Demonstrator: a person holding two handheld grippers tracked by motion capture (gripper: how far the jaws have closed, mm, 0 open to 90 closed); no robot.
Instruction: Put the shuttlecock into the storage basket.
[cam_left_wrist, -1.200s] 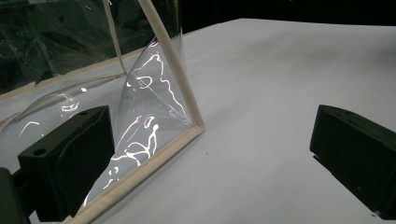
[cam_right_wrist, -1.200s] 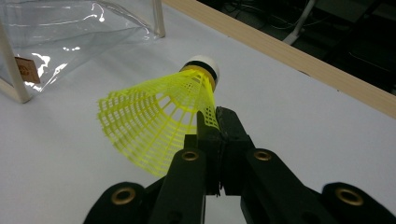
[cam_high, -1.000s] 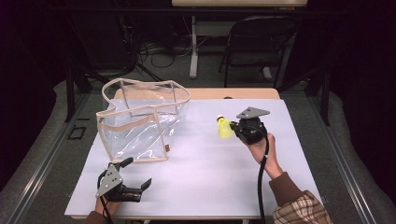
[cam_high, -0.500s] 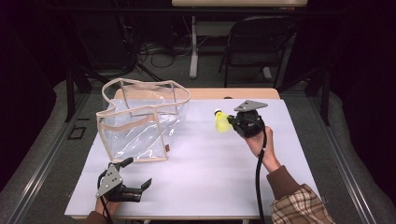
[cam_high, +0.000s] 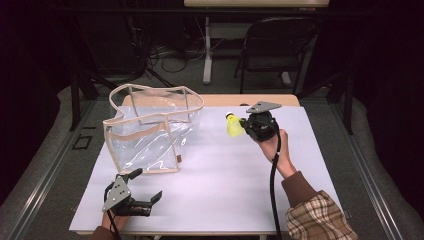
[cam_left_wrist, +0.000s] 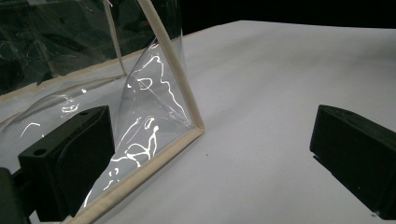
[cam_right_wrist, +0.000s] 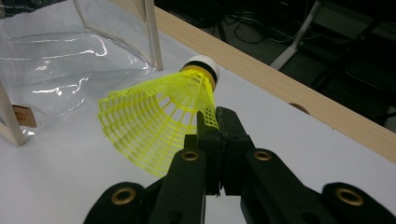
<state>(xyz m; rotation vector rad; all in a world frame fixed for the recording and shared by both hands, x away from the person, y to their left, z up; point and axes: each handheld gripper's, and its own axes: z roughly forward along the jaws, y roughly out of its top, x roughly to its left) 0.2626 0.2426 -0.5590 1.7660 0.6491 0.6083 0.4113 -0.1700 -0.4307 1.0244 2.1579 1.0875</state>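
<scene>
A yellow plastic shuttlecock (cam_high: 233, 125) (cam_right_wrist: 156, 116) with a white cork tip hangs above the white table (cam_high: 220, 175), and my right gripper (cam_high: 244, 125) (cam_right_wrist: 217, 122) is shut on the edge of its mesh skirt. A clear plastic bag (cam_high: 150, 131) (cam_left_wrist: 140, 93) (cam_right_wrist: 60, 51) with beige trim stands open at the table's left. My left gripper (cam_high: 147, 187) (cam_left_wrist: 210, 154) rests at the near left of the table, open, its jaws wide apart just in front of the bag's near corner (cam_left_wrist: 198, 128), with nothing between them.
A wooden table edge (cam_high: 250, 100) (cam_right_wrist: 299, 98) runs behind the white sheet. A black chair (cam_high: 280, 45) and cables lie on the floor beyond. The white surface stretches bare between the two grippers.
My right gripper has risen a little and drifted left toward the bag with the shuttlecock in it. The left gripper has stayed where it was.
</scene>
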